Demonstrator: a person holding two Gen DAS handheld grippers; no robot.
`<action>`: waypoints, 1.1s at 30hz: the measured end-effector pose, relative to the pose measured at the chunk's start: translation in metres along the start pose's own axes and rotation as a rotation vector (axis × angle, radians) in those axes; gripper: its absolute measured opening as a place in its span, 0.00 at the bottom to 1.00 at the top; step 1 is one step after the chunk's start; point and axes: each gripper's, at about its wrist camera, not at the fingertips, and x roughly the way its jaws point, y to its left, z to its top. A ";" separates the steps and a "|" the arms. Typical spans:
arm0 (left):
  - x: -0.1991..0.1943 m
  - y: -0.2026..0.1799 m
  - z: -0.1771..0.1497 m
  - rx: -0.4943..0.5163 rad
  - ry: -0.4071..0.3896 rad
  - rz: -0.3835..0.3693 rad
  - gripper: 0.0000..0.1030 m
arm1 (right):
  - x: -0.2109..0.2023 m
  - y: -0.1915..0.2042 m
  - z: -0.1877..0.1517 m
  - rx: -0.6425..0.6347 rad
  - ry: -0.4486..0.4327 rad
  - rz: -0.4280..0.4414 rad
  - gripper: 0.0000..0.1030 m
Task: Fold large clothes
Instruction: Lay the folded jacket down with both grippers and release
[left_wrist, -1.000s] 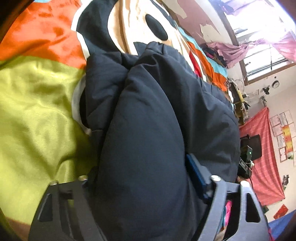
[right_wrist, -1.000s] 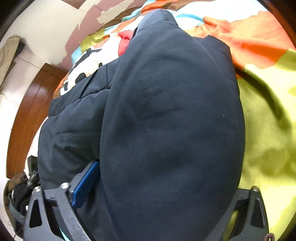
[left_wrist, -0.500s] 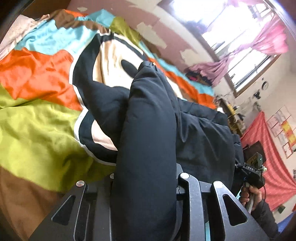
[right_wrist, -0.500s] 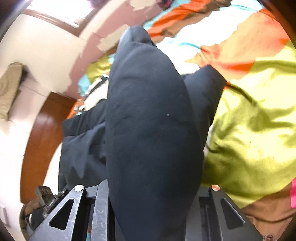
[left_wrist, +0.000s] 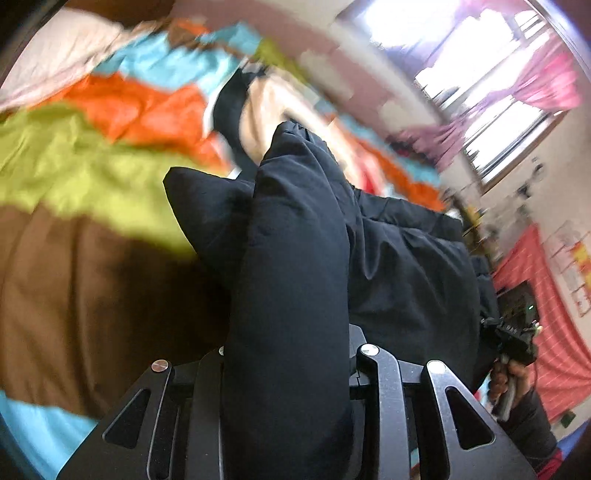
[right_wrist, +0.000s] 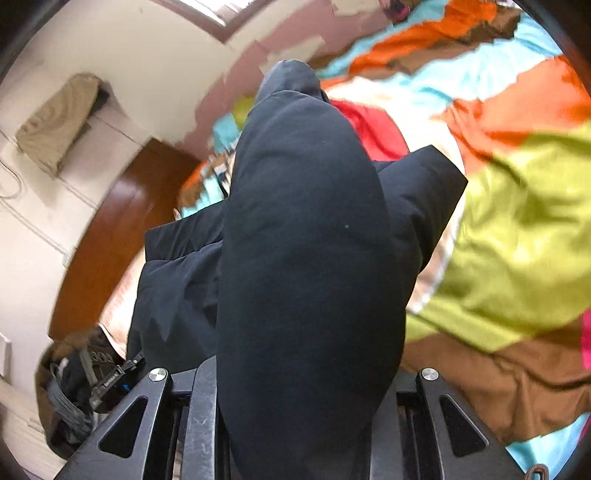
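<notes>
A large dark navy padded jacket (left_wrist: 295, 266) hangs stretched between both grippers above a bed; it fills the middle of the right wrist view (right_wrist: 306, 258) too. My left gripper (left_wrist: 288, 369) is shut on a thick fold of it, and the fabric hides the fingertips. My right gripper (right_wrist: 306, 376) is shut on another fold in the same way. The far end of the jacket still rests on the bedspread. The right gripper also shows from the left wrist view at the far right (left_wrist: 511, 343), held in a hand.
The bed carries a bright patchwork bedspread (left_wrist: 74, 162) of green, orange, blue and brown. A wooden headboard (right_wrist: 110, 236) and white wall stand left in the right wrist view. A window with pink curtains (left_wrist: 517, 92) and a red cloth (left_wrist: 546, 332) lie beyond.
Both grippers closed on the jacket and lifted it up and back from the bed. The jacket now hangs as a narrower, stretched bundle, with more bedspread showing.
</notes>
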 end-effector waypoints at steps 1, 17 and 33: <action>0.007 0.005 -0.003 -0.013 0.015 0.015 0.30 | 0.012 -0.009 -0.006 0.018 0.016 -0.024 0.28; -0.005 -0.004 -0.028 0.090 -0.204 0.287 0.68 | 0.016 -0.028 -0.053 -0.147 -0.173 -0.290 1.00; -0.045 -0.056 -0.094 0.173 -0.507 0.334 0.70 | -0.042 0.018 -0.131 -0.355 -0.529 -0.371 1.00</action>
